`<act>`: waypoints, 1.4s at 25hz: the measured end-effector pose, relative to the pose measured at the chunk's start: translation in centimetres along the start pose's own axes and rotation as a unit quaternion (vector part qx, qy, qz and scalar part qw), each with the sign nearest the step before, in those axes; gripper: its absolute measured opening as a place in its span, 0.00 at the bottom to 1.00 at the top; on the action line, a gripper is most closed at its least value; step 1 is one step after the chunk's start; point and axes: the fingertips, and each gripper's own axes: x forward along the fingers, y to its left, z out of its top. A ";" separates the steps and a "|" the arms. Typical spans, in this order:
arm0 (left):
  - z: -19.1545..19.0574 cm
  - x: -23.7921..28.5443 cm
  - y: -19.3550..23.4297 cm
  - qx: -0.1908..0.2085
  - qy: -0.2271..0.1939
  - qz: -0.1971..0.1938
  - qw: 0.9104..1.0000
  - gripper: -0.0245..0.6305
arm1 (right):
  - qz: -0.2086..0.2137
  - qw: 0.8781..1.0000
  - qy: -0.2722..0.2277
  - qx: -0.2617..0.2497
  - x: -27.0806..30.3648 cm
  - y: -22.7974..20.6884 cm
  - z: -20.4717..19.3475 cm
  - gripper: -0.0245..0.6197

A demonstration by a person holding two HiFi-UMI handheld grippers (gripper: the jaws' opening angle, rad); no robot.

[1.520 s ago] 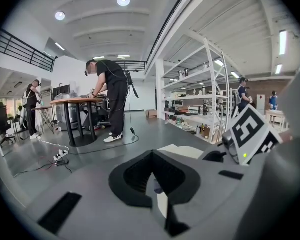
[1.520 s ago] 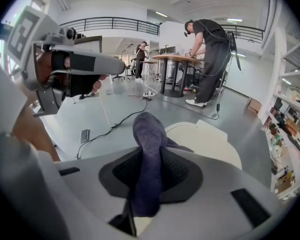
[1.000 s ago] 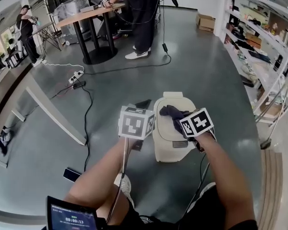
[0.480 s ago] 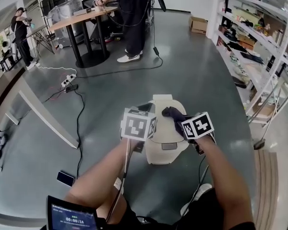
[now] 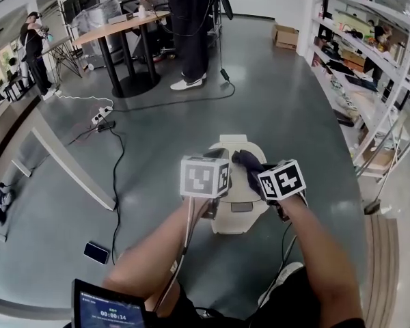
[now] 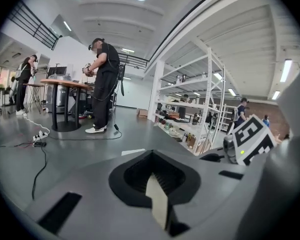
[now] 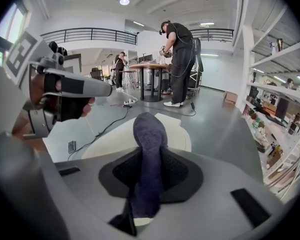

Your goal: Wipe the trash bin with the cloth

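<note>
The dark blue knitted cloth (image 7: 149,149) is pinched between the right gripper (image 7: 149,194) fingers and held over the lid of the cream plastic trash bin (image 5: 236,210) (contact can't be made out). The left gripper (image 6: 153,189) fingers are pressed together on nothing, just beside the bin, which is stood on the grey floor (image 5: 294,101).

You're standing in an open lab or workshop hall. The polished grey concrete floor (image 5: 287,108) runs wide, with a power strip (image 5: 101,113) and black cables (image 5: 116,176) trailing across it. White metal shelving (image 5: 372,53) on your right is loaded with boxes and gear. A person (image 5: 191,19) works standing at a high pedestal table (image 5: 119,24). A cardboard box (image 5: 285,36) sits by the wall, and a railed mezzanine (image 7: 90,34) overlooks the floor.
</note>
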 end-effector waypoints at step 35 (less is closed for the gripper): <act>0.5 -8.2 4.6 -0.014 -0.051 0.048 0.997 0.03 | 0.076 0.996 0.036 -0.032 0.6 13.6 -2.0 0.18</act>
